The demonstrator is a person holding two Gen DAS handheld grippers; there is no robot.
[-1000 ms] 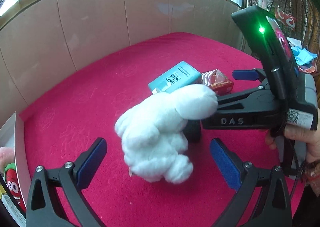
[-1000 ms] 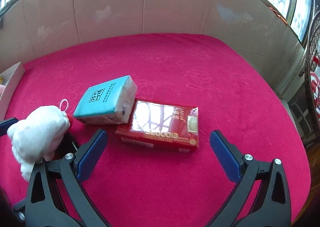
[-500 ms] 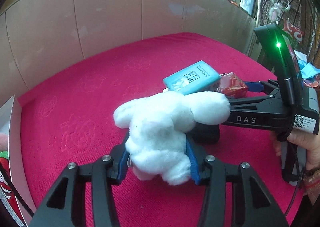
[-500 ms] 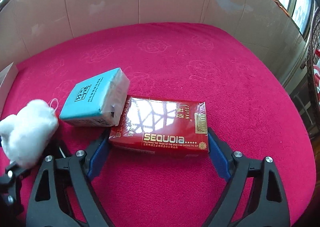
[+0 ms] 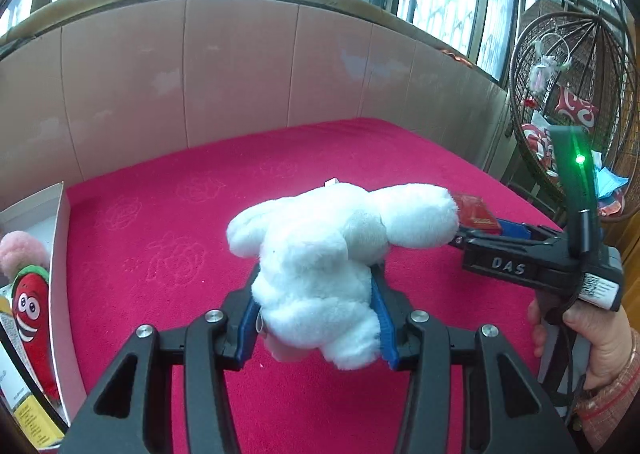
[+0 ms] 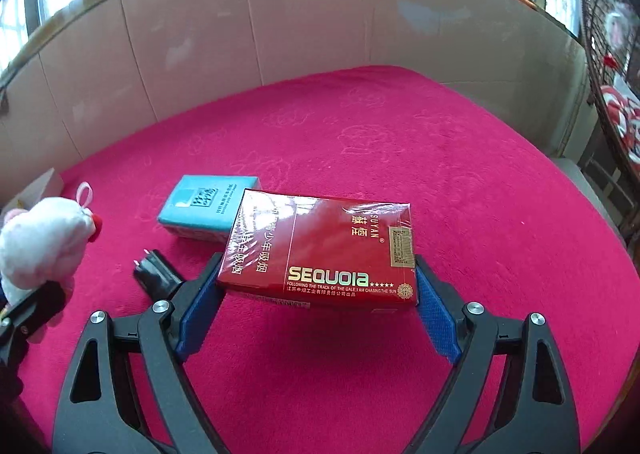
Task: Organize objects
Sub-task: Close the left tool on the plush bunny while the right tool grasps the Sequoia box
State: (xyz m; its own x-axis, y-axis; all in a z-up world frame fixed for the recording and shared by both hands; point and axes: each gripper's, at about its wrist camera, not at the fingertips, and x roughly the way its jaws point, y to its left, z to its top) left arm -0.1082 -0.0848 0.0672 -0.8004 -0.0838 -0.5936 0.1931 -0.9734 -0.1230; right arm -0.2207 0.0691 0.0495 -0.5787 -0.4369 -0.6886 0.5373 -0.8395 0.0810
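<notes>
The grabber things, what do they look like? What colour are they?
Both are black plastic with cut-out triangle holes, silver screws and blue ridged pads inside the fingers. The right gripper, seen from the side, says DAS in pale letters, has a white code sticker, a black cable and a green light on top. The hand holding it wears a patterned sleeve and a thin bracelet.

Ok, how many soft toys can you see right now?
3. White plush held in the left claw; pink fluffy one and red strawberry toy in the white box at left. More may be hidden there.
</notes>
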